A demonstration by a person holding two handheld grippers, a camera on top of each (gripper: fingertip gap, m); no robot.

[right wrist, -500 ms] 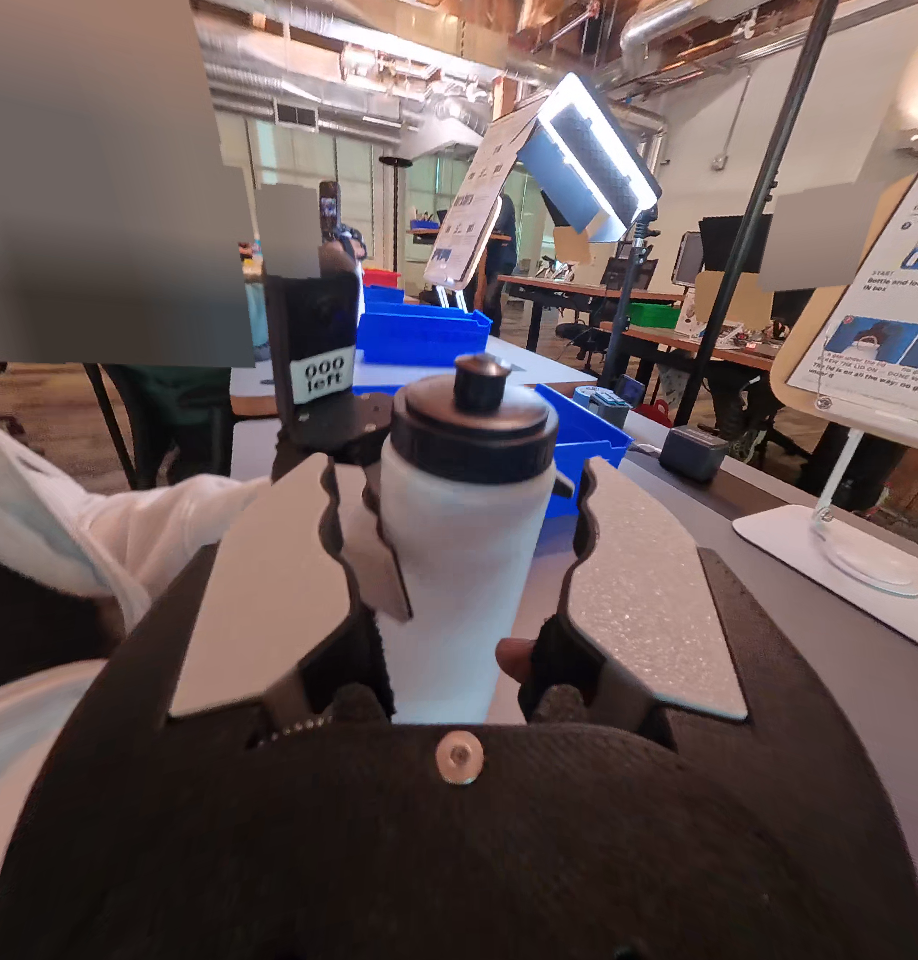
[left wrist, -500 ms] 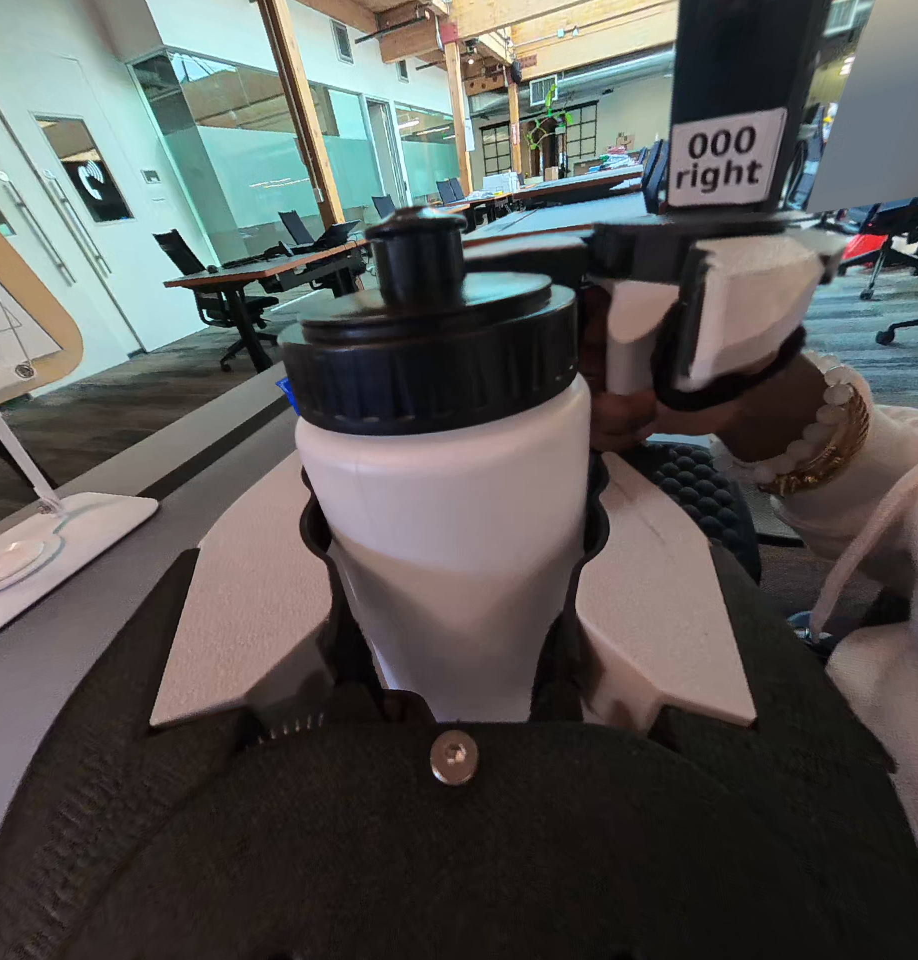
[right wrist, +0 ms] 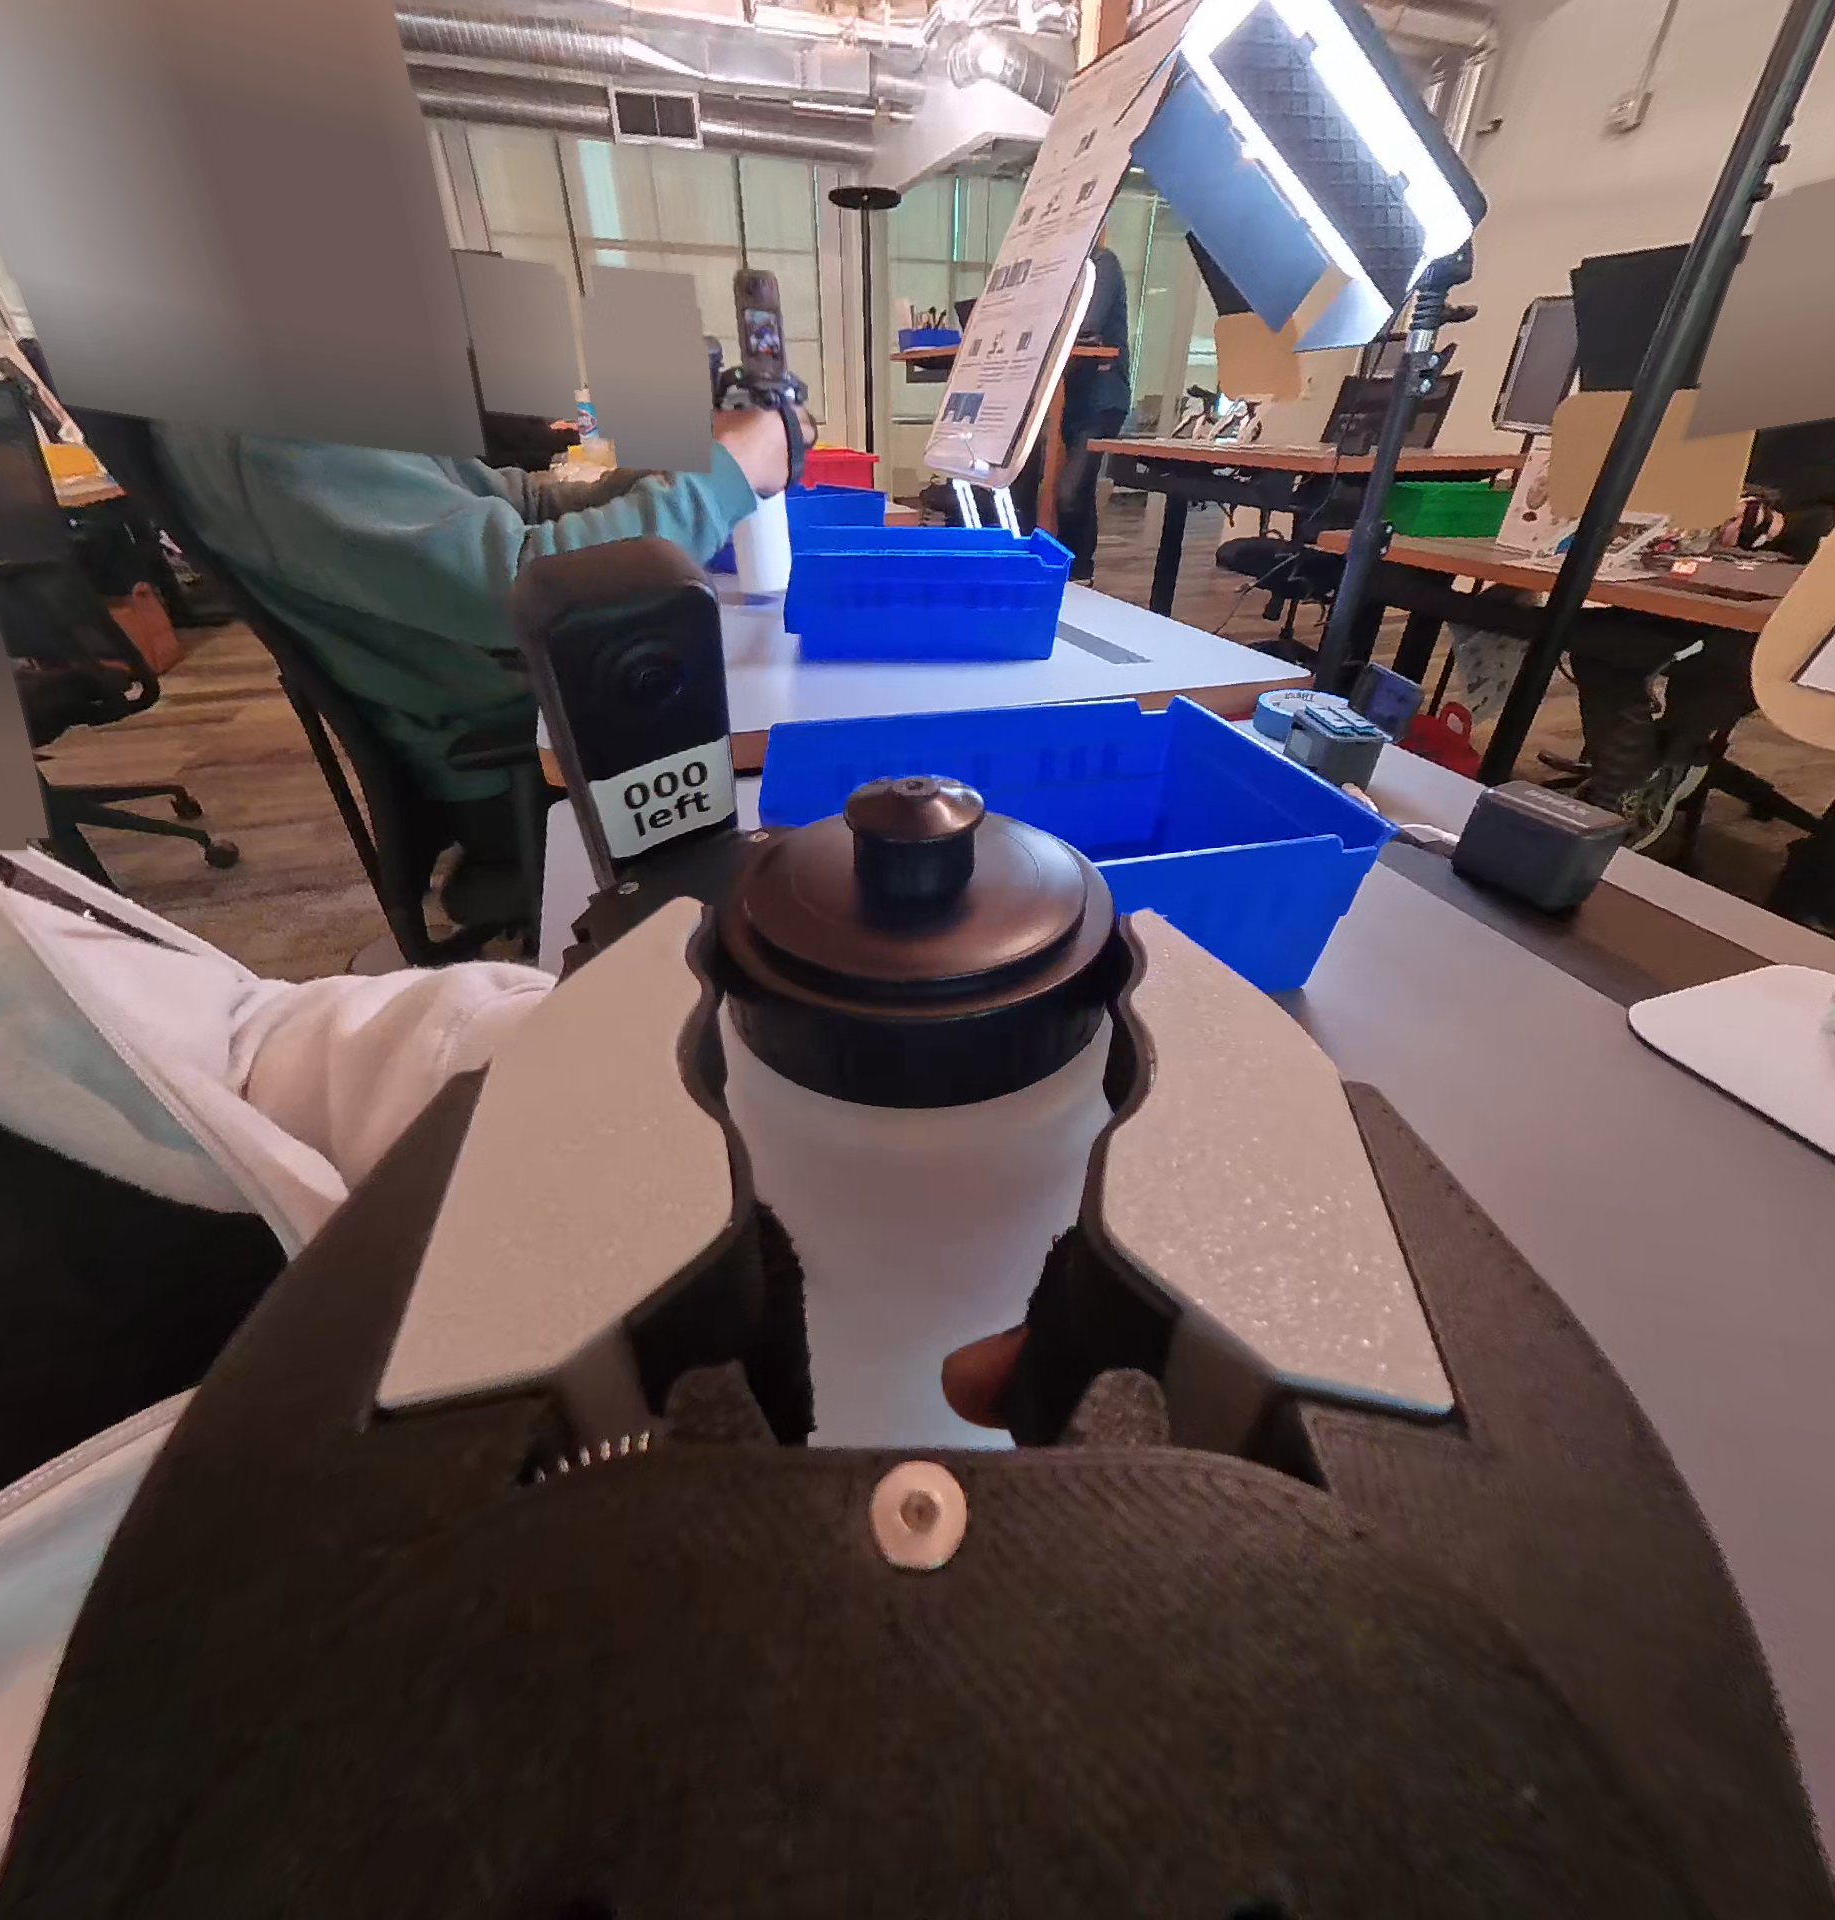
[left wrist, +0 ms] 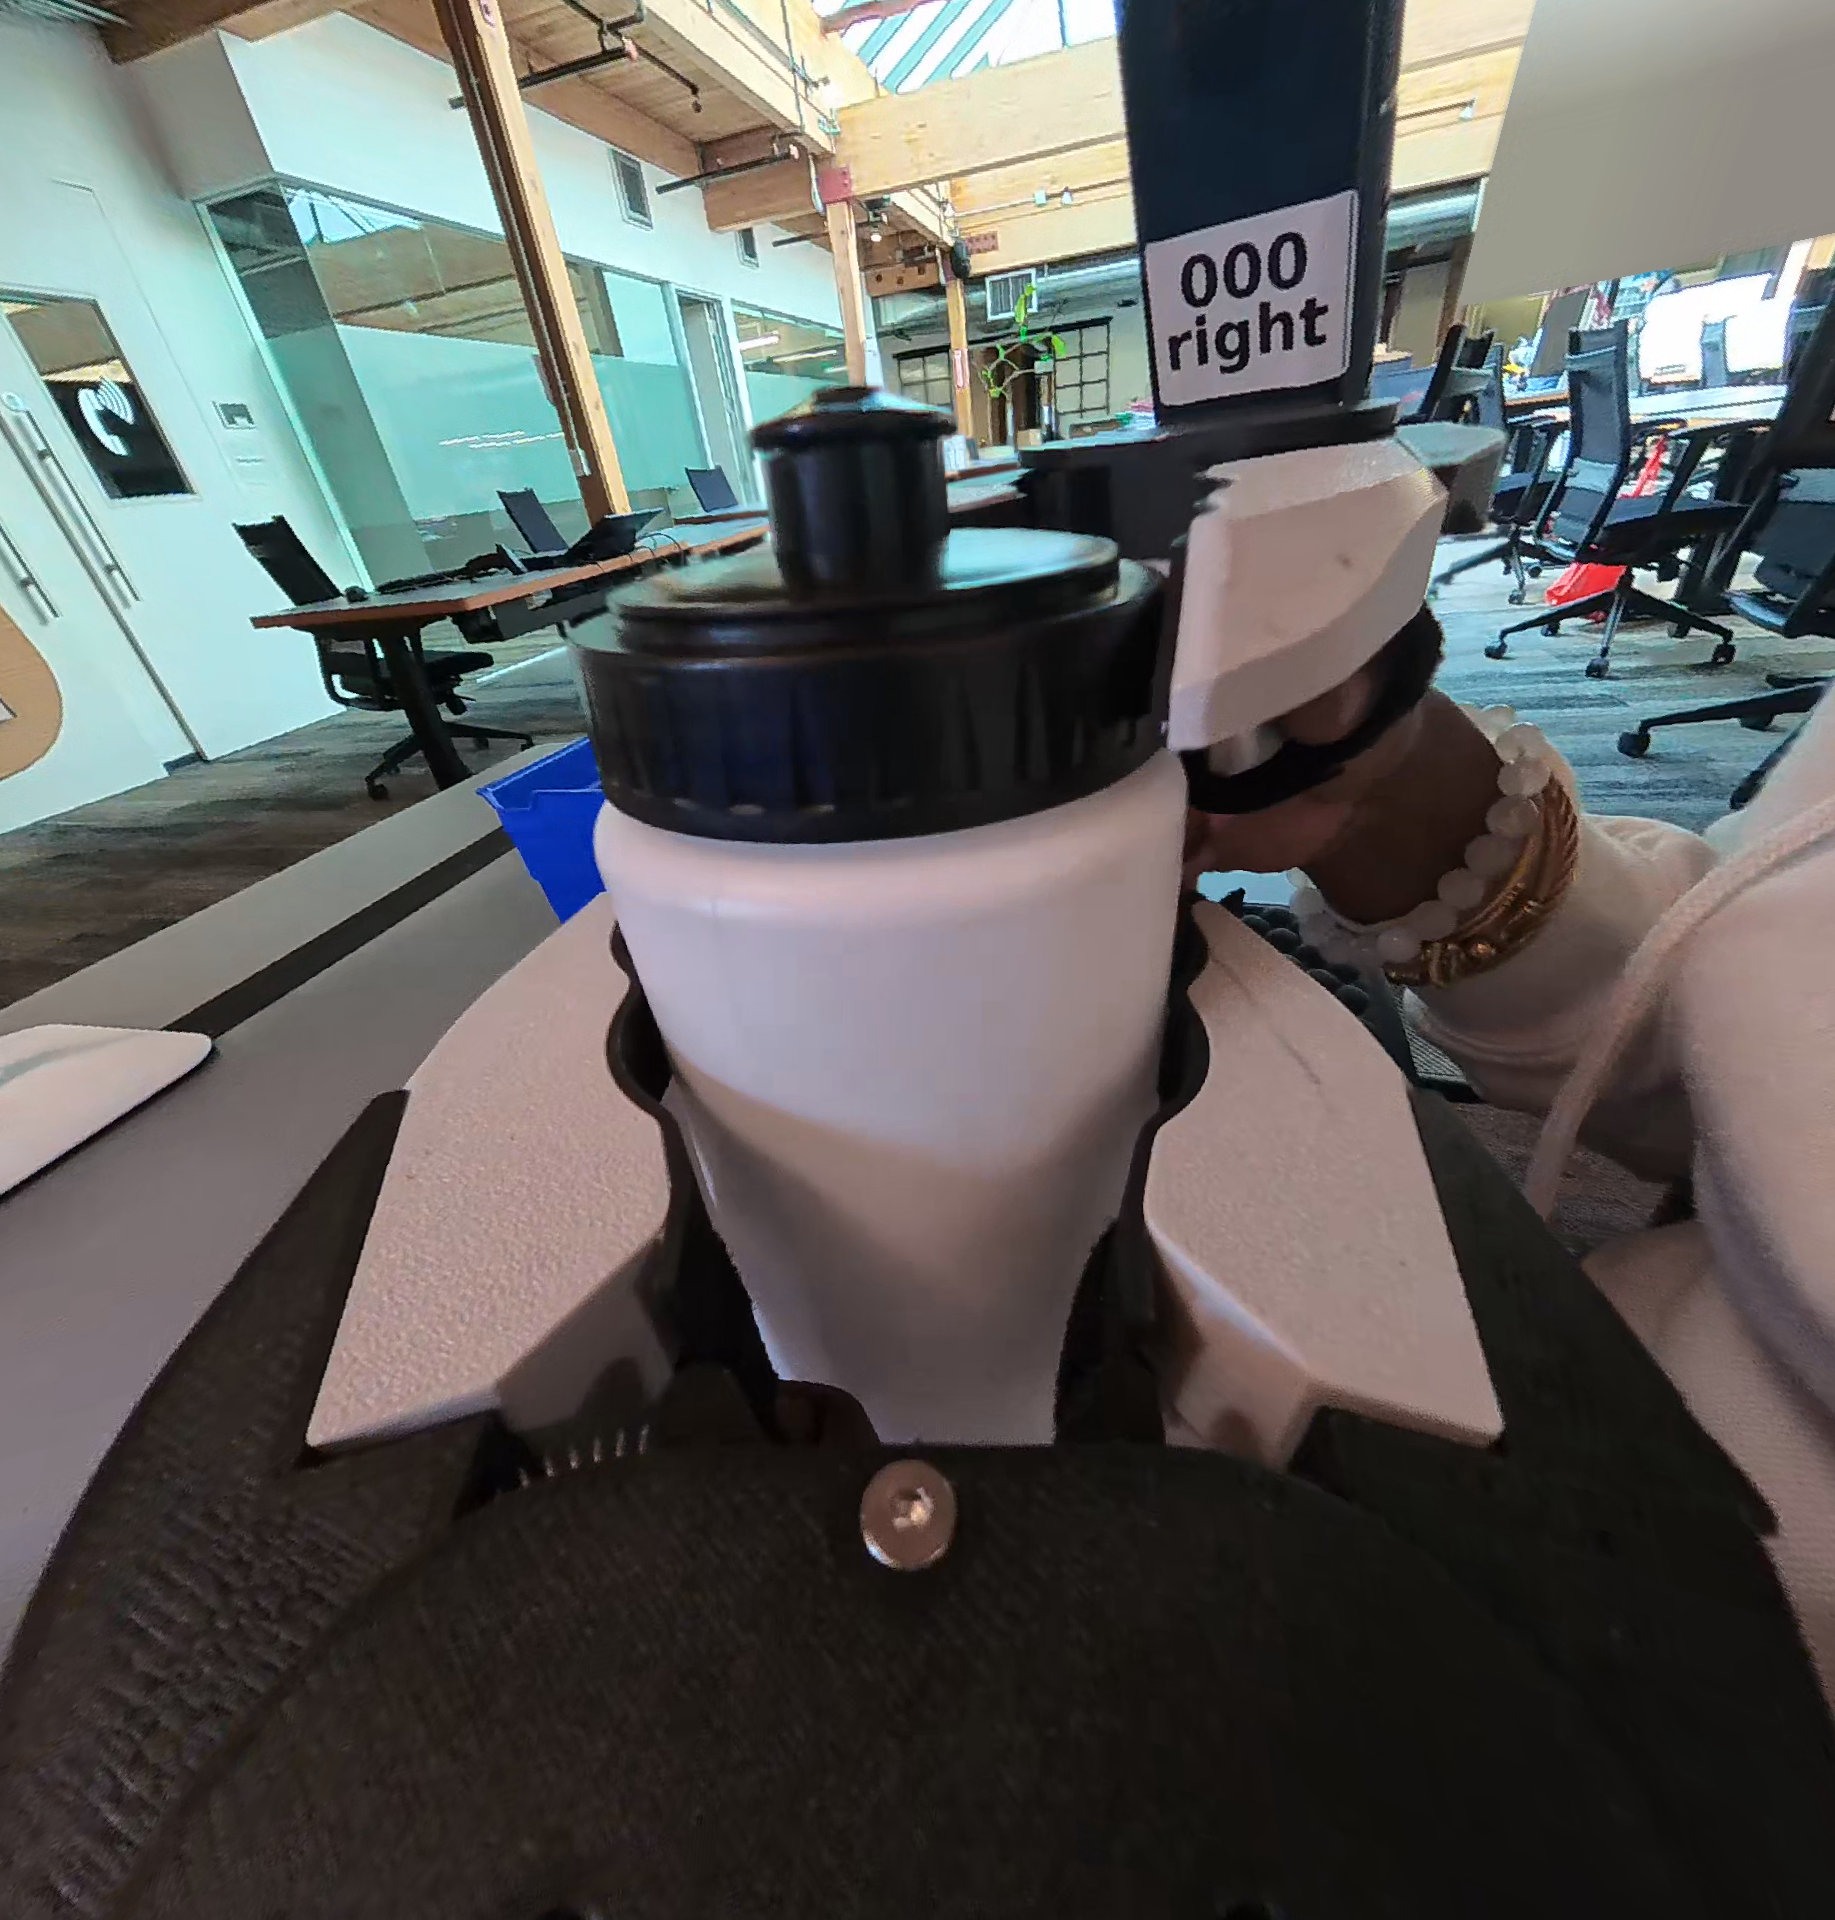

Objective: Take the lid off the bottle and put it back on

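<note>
Since earlier: right gripper (right wrist: 913, 997) raised to ribbed black screw lid (right wrist: 918, 961), fingers flanking it, closure unclear | left gripper (left wrist: 897, 1049) clamped on upright white plastic bottle (left wrist: 892, 1039) body below.

The white bottle (right wrist: 918, 1174) is hemmed in on both sides: the left gripper (left wrist: 897, 1049) clamps its body, and the right gripper (right wrist: 913, 971) closes on the black lid (right wrist: 918, 956), so no side approach is free (only the spout's top stands clear above). Just beyond, a blue bin (right wrist: 1183, 821) blocks the far side of the grey table (right wrist: 1515, 1122). To the right, bare tabletop lies free up to a white stand base (right wrist: 1765, 1049).
</note>
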